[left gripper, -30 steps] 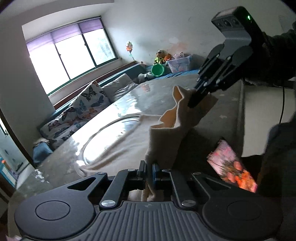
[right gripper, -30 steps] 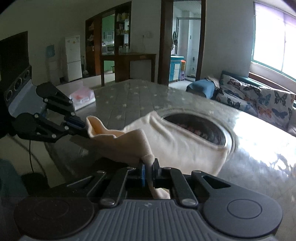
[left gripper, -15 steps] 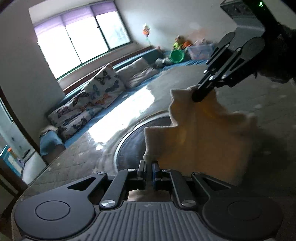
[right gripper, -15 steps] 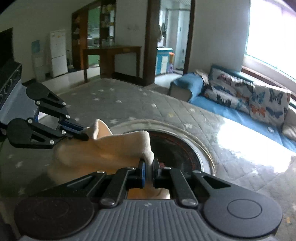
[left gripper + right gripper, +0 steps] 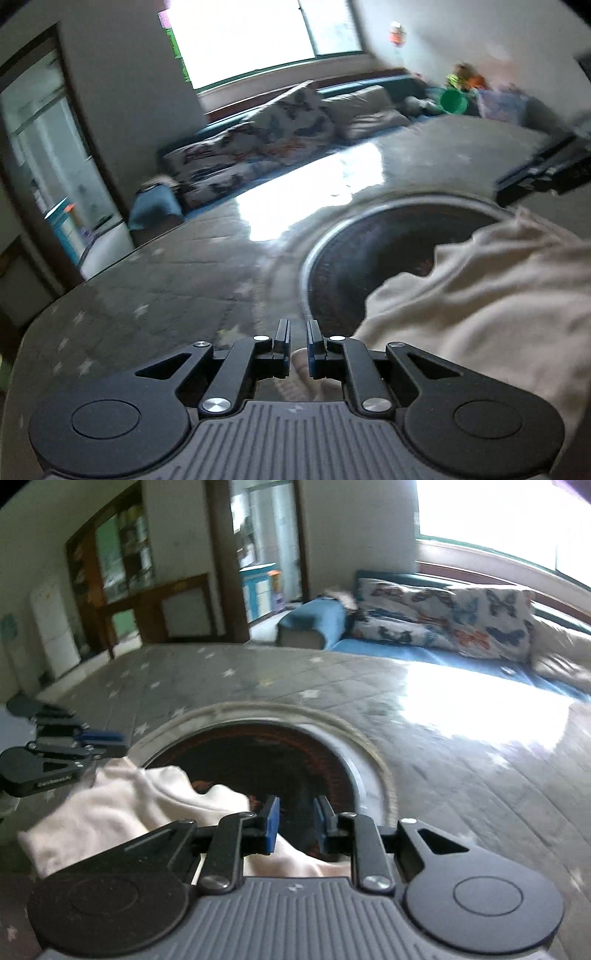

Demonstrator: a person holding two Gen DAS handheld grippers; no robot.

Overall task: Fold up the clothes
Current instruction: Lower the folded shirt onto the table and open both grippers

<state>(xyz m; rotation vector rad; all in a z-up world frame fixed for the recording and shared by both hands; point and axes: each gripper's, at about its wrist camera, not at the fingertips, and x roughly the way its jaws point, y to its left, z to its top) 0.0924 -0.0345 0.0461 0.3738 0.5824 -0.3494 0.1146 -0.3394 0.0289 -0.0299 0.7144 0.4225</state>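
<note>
Both grippers have released the cream garment (image 5: 480, 306), formerly lifted, now heaped on the desk (image 5: 258, 686). Left gripper (image 5: 297, 341) and right gripper (image 5: 295, 821) angle downward, jaws opening narrowly, no cloth pinched.

Daylight blasting through the window (image 5: 255, 33) blows out white and throws glare across the table (image 5: 461, 709), everything's motion-smeared, and the fisheye corners go dark.
</note>
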